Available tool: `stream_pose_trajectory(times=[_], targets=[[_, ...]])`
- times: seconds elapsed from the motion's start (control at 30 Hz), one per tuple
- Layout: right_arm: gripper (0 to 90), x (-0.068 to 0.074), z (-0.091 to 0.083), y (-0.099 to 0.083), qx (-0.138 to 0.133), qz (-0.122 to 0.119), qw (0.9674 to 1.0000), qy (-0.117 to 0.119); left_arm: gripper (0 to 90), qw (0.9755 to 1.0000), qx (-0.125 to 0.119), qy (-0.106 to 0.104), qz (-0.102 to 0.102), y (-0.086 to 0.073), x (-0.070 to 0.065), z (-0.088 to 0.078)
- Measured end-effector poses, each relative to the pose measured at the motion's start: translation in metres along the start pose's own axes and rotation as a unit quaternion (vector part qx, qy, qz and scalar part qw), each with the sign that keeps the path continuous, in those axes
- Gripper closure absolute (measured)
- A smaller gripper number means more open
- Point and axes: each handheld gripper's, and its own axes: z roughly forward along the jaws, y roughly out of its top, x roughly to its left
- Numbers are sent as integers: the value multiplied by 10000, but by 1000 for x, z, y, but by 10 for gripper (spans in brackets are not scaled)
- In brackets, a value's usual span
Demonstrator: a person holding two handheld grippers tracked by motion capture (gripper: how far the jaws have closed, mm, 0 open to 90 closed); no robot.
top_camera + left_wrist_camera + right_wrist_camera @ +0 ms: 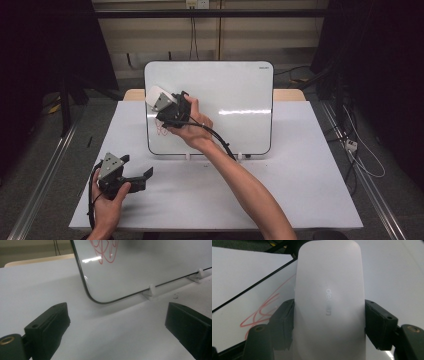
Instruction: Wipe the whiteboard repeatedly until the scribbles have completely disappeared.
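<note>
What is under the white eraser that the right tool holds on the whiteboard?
Beside the eraser, red scribbles show on the whiteboard. The eraser covers the board beneath it, so any ink there is hidden.

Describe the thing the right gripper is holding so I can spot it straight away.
Find the whiteboard propped upright at the table's far side. At its left part, by the red scribble, the right gripper is shut on a white eraser, a smooth rounded block with faint grey lettering. It is the one white object clamped between black fingers.
</note>
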Motion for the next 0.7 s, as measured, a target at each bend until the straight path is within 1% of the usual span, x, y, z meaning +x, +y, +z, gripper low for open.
stream_pose_trajectory(times=[0.07, 0.13, 0.2, 0.27, 0.33, 0.4, 0.5, 0.7], targets=[[313, 8, 0, -5, 13, -52, 10000, 60, 51, 10000, -2, 14, 18, 0, -1, 0], [313, 16, -1, -9, 66, -152, 9998, 121, 51, 10000, 9, 19, 41, 0, -1, 0], [313, 22, -2, -11, 99, -185, 9997, 133, 51, 10000, 12, 12, 16, 0, -1, 1], [313, 28, -2, -13, 122, -255, 9995, 167, 51, 10000, 16, 7, 34, 0, -2, 2], [312, 32, -3, -15, 124, -265, 9994, 186, 51, 10000, 12, 8, 35, 0, -2, 2], [312, 35, -4, -18, 156, -354, 9990, 244, 51, 10000, 13, 11, 33, 0, -2, 2], [312, 41, -5, -22, 170, -419, 9986, 288, 51, 10000, 20, -1, 36, 0, -2, 2], [308, 53, -8, -33, 212, -439, 9977, 478, 51, 10000, 30, 2, 32, 0, -3, 3]])
